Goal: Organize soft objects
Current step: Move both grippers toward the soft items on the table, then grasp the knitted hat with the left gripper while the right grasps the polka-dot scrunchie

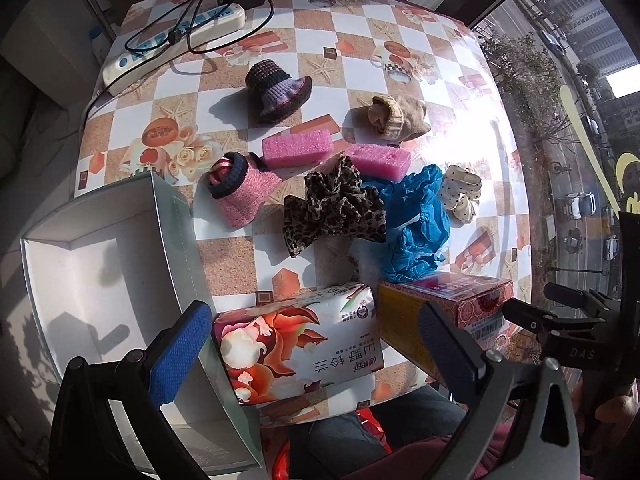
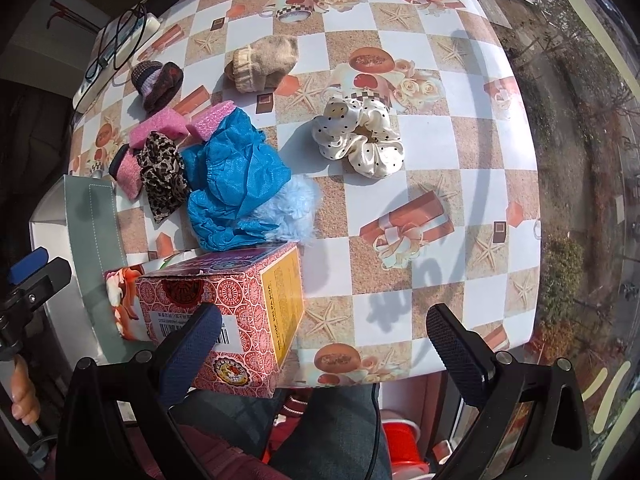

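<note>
Both grippers hang over the near table edge with fingers spread wide and nothing between them: the left gripper (image 1: 316, 356) above the tissue pack (image 1: 300, 340), the right gripper (image 2: 324, 354) beside the red box (image 2: 224, 316). At far left an open white box (image 1: 108, 280) sits with its grey wall against the table (image 2: 460, 168), empty inside. Next to it, from left to right across the checked cloth, lie a pink knit cup (image 1: 240, 188) with a dark rim, tipped on its side, then a leopard scrunchie (image 1: 332, 208) just beside it, and a crumpled blue cover (image 1: 416, 220) touching the scrunchie's right edge. Behind these, two pink sponges (image 1: 298, 147) sit side by side, the right one partly under the blue cover. Farther back rest a purple knit hat (image 1: 280, 92) and, to its right, a beige sock (image 1: 400, 118), well apart from each other. A fluffy pale-blue piece (image 2: 296, 212) peeks from under the blue cover in the right wrist view. Rightmost, a cream dotted scrunchie (image 2: 360, 136) lies alone on the cloth. A power strip (image 1: 172, 46) with black cables occupies the far left corner.
</note>
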Motion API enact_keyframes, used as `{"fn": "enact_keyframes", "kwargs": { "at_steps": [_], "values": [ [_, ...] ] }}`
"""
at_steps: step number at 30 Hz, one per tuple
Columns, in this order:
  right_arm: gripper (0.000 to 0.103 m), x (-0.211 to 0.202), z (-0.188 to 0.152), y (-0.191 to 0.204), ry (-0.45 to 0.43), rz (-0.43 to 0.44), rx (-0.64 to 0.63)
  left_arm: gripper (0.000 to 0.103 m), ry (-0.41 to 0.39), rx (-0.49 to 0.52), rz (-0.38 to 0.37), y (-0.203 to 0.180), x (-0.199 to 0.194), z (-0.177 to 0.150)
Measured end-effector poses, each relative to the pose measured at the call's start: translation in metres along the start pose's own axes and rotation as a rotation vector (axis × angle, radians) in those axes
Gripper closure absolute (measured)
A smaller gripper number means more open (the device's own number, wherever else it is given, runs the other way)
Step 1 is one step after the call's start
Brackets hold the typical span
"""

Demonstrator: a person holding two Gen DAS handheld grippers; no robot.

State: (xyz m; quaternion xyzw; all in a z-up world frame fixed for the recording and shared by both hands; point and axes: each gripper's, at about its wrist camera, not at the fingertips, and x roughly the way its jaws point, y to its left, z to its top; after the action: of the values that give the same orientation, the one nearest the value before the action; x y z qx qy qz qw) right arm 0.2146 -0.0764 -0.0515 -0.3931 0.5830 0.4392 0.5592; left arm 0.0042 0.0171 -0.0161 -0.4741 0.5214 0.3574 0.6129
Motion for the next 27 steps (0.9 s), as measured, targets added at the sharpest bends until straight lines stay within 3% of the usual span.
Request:
{"fn": "enact_keyframes", "kwargs": {
  "at_steps": [12, 18, 27],
  "values": [
    [0.0, -0.004, 0.01, -0.014, -0.035, 0.078, 0.053, 0.0, -0.025, -0.004, 0.043, 0.006, -0.001, 0.02],
    [0.0, -0.007, 0.031, -0.023, -0.052, 0.077, 0.079, 0.0, -0.035, -0.005, 0.098, 0.01, 0.004, 0.042],
    [0.0, 0.015, 0.062, -0.032, -0.02, 0.046, 0.067, 0.0, -0.029, -0.03, 0.115, 0.01, 0.027, 0.092]
  ]
}}
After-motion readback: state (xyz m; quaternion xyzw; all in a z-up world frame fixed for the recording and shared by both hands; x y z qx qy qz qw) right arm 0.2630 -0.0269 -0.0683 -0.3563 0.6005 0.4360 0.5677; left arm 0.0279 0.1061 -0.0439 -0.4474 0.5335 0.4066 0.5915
